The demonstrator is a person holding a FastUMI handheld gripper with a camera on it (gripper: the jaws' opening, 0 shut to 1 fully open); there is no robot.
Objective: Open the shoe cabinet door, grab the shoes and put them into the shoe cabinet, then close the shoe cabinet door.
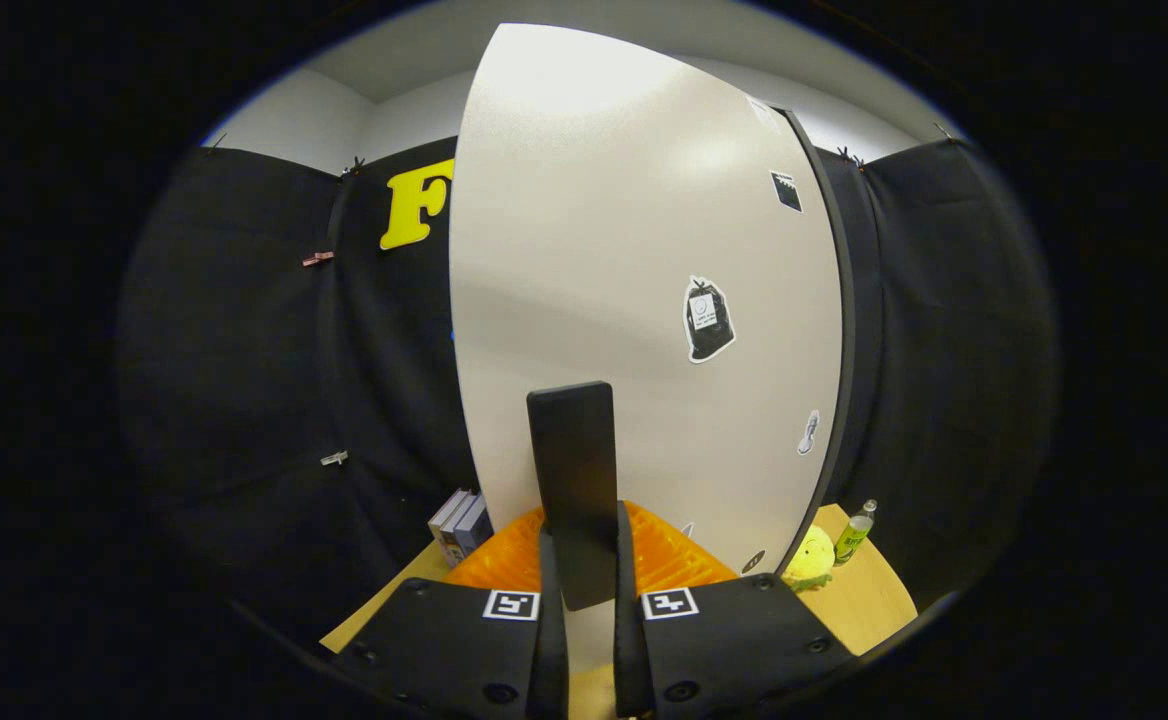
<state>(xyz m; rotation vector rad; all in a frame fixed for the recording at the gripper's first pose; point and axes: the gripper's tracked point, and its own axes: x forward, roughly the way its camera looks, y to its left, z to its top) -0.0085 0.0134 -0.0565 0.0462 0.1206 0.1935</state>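
With the hand-held gripper nipped shut on the door handle at 12 o'clock, door-opening seems underway; next, swing it wide.

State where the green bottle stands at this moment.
In the gripper view, the green bottle stands upright on the wooden table, right of the white cabinet door, just beyond a yellow plush toy; the gripper grips the door's black handle.

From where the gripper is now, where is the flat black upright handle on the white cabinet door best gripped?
Low on the flat black upright handle, from straight in front: it stands vertical off the white cabinet door, so the gripper can clamp its narrow sides, as here.
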